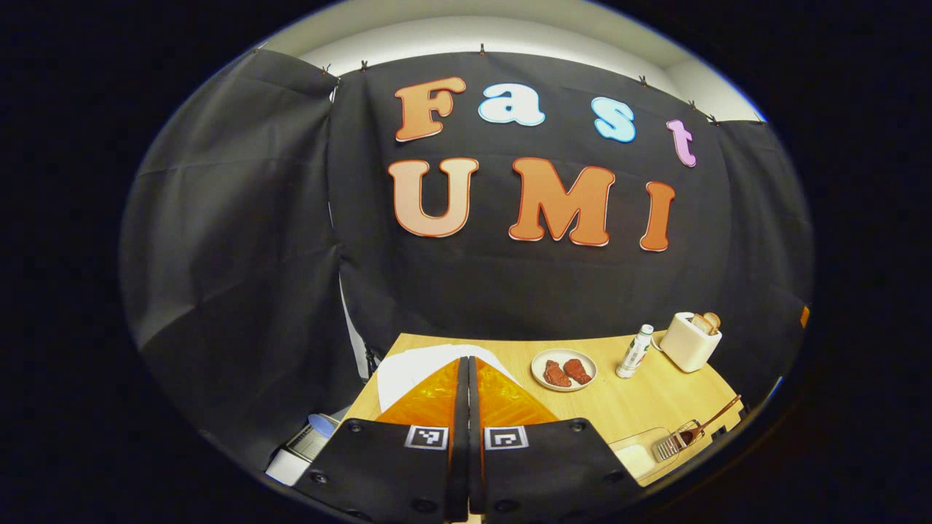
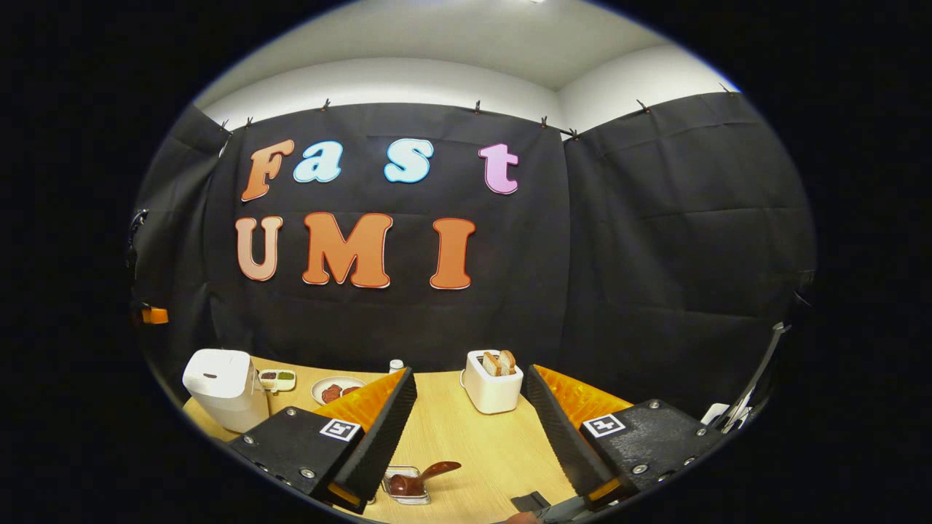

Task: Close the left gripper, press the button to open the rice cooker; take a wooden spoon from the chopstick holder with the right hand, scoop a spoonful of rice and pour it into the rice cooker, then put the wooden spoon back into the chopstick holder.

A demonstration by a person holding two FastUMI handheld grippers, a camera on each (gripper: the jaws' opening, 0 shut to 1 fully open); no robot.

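Jaws: your left gripper (image 1: 467, 407) is pinched closed on nothing, right gripper (image 2: 472, 437) gapes wide, empty. Grab that light, stiff wooden spoon (image 2: 421, 477) mid-handle.

your light comes from overhead: ceiling (image 2: 451, 36) bright, cloth (image 2: 655, 240) dull and matte, no glare. table (image 2: 451, 429) evenly lit, shadows soft and short under the toaster (image 2: 493, 382). both views sharp at centre; fisheye bends the table edge and smears detail toward your rims.
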